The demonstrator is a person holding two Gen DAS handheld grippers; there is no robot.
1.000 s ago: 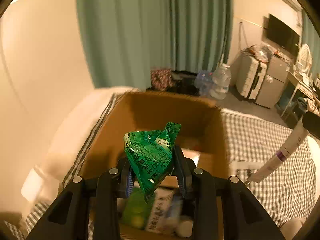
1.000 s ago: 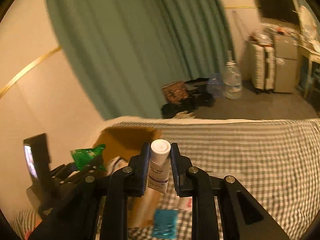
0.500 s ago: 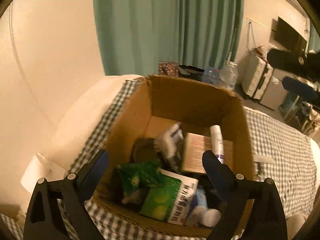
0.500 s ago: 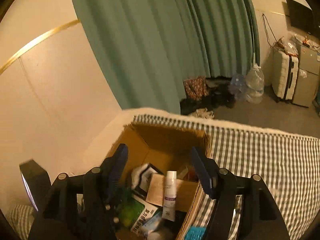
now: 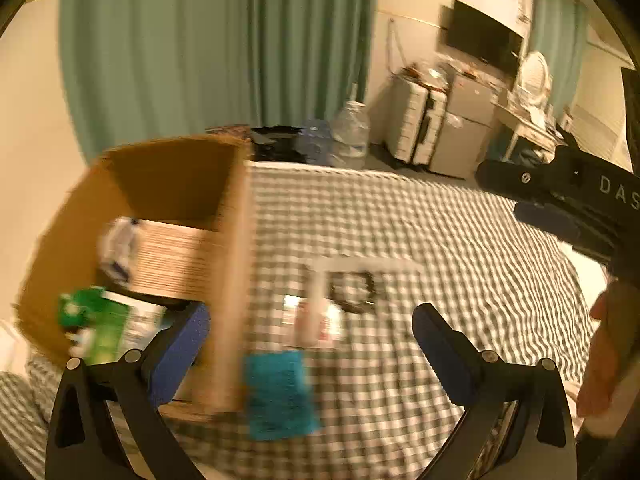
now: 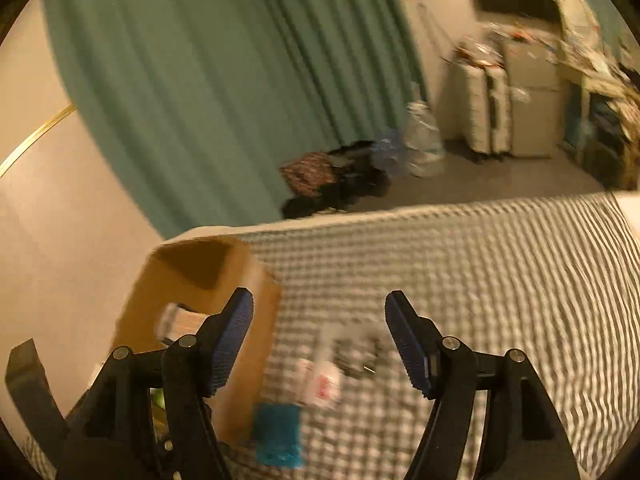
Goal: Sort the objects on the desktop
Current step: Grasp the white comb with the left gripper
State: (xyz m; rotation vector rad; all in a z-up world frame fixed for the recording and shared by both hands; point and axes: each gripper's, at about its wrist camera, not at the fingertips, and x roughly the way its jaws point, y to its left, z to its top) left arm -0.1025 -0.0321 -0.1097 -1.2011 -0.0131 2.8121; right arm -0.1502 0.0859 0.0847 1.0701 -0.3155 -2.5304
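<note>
Nearest, the left gripper (image 5: 310, 344), jaws opening and spread wide, nothing between the blue pads; its left finger overlaps the near right corner of the cardboard box (image 5: 234, 240). Likewise the right gripper (image 6: 320, 340), jaws opening, moderately wide and empty, just right of the box in its own view.

Just beside the box's right wall, at the near end, a teal packet (image 5: 280, 394) flat on the checked bedcover (image 5: 460, 240). A little farther from the box along the cover, a pale red-and-white packet (image 5: 314, 324), too blurred to read, and beyond it a white strip-like item (image 5: 368, 266) over a dark frame-shaped thing (image 5: 352, 290), both smeared.

Inside the box: a green-and-white carton (image 5: 108, 328) near the front, a tan flat box (image 5: 176, 258) behind it, a white wrapped item (image 5: 118, 248) to its left.

Past the box, on the floor: dark bags (image 6: 340, 188), water bottles (image 5: 350, 134), then green curtains (image 5: 200, 48). Far right of the box, pale suitcases (image 5: 416, 126), a small fridge (image 5: 464, 136), a wall television (image 5: 484, 42).
</note>
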